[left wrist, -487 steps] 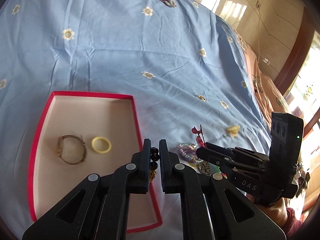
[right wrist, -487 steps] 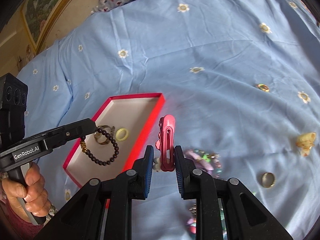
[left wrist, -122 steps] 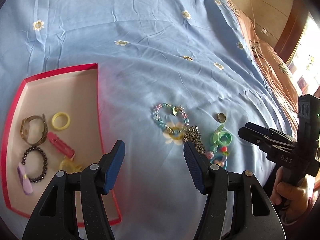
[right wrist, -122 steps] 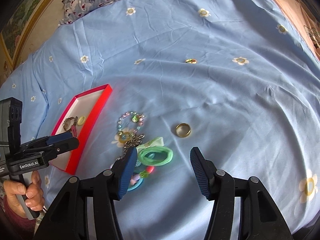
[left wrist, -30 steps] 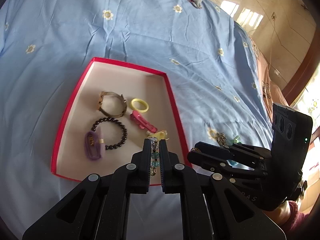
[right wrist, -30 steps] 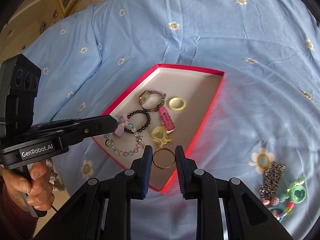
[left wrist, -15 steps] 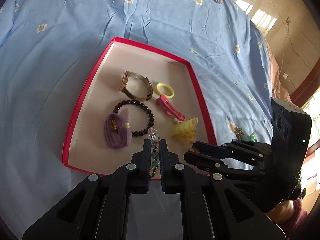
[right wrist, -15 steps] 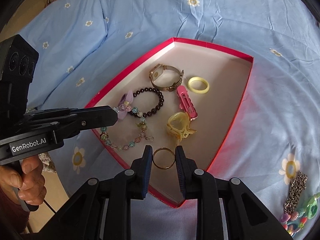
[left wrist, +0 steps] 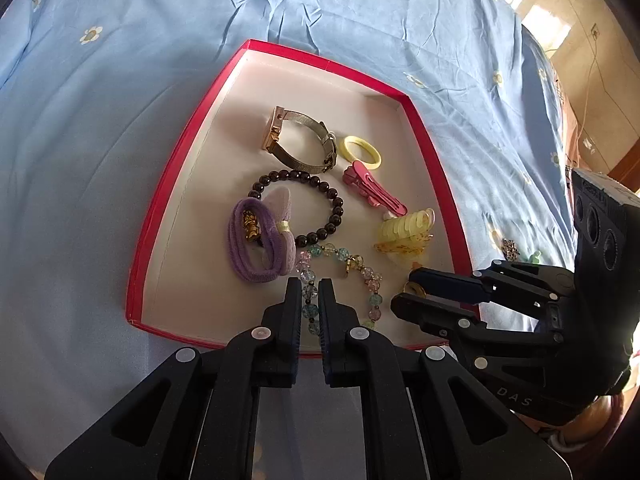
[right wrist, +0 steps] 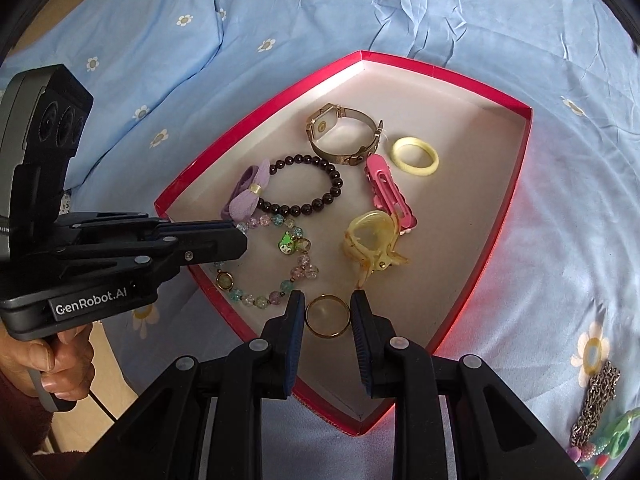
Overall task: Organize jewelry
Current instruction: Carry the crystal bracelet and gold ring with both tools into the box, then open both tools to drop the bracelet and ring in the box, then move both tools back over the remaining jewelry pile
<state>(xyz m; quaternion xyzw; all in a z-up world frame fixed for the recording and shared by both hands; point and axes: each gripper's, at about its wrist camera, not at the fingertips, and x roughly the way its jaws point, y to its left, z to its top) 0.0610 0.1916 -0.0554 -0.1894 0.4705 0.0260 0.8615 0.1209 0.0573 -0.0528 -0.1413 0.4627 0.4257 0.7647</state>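
Pastel bead bracelet (right wrist: 276, 264) is pinched at one end by the left tool (left wrist: 310, 304), rest draped on the red tray (right wrist: 500, 216) floor. Gold ring (right wrist: 327, 316) clamped between the right tool (right wrist: 327, 316) pads, low over tray's near corner. Tray also holds watch (right wrist: 344, 136), dark bead bracelet (right wrist: 316, 190), pink clip (right wrist: 390, 192), yellow claw clip (right wrist: 372, 244), purple hair tie (left wrist: 260, 236). Tray sits on blue bedsheet (right wrist: 280, 20).
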